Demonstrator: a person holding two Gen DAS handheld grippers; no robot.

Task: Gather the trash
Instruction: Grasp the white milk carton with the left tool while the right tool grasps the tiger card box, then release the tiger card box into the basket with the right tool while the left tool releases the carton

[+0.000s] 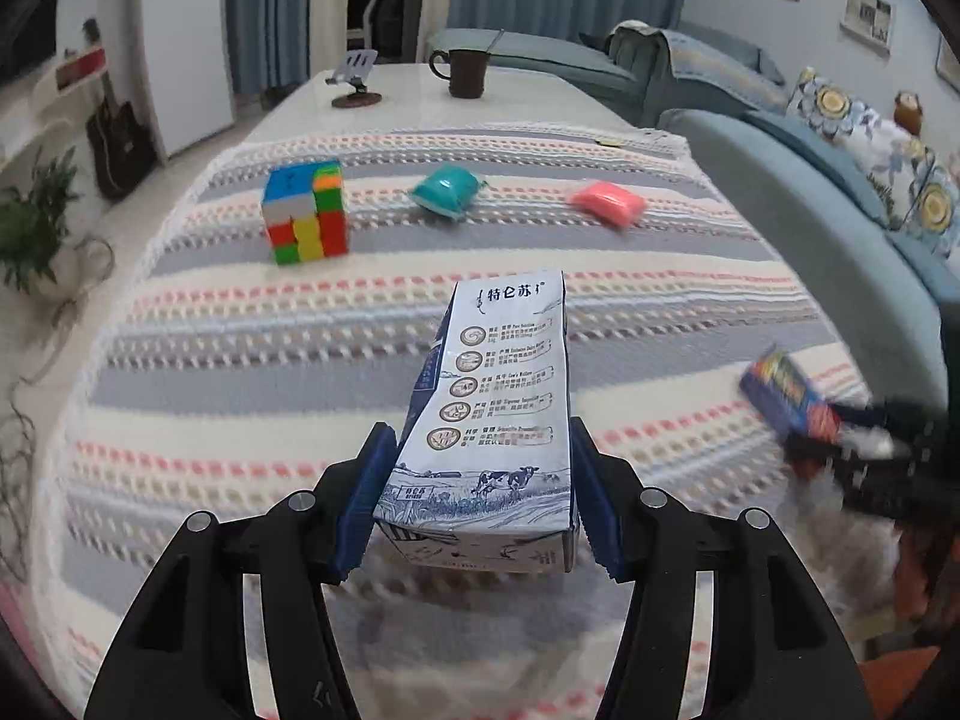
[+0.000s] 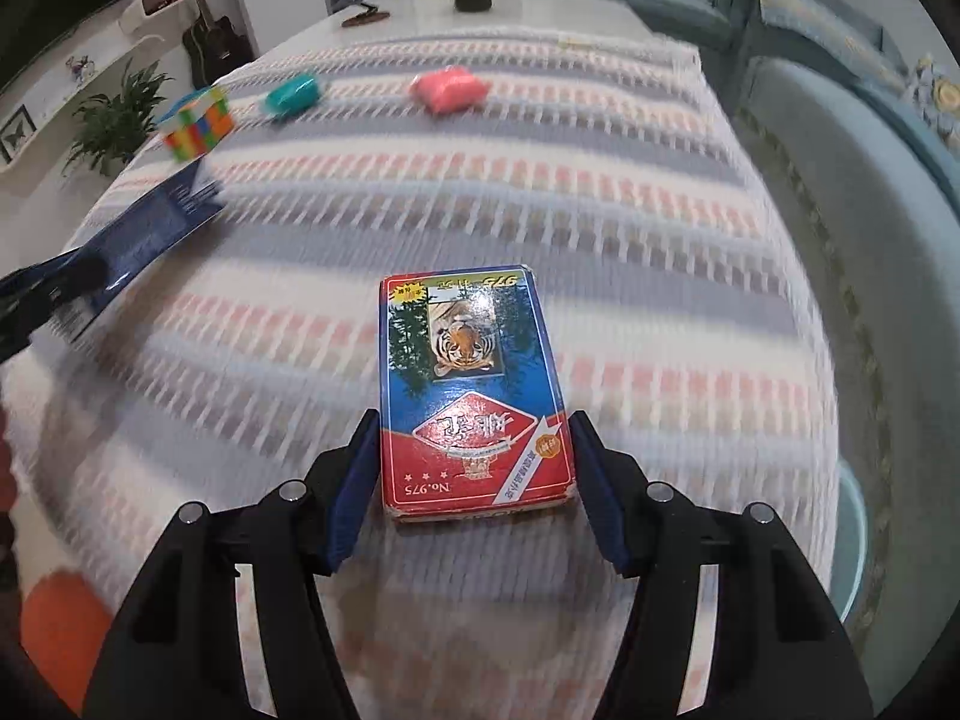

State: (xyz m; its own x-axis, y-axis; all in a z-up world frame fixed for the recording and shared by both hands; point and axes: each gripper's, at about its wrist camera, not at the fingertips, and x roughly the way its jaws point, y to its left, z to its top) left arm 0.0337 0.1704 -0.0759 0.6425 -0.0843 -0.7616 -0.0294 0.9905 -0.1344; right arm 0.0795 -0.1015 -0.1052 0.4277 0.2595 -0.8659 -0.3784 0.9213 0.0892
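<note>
Cardboard all round, so both pieces should be light and a bit crushable; grabbing across the flat sides near the base looks right. Left tool [image 1: 480, 504] is clamped on the milk carton [image 1: 498, 414], a tall blue-and-white box with a cow print, sitting at 6 o'clock in its view above the striped tabletop [image 1: 240, 360]. Right tool [image 2: 477, 492] pinches the card box [image 2: 474, 396], glossy red and blue with a tiger picture, probably slippery. Cube [image 1: 306, 213] and 2 pouches sit around 12 o'clock.
</note>
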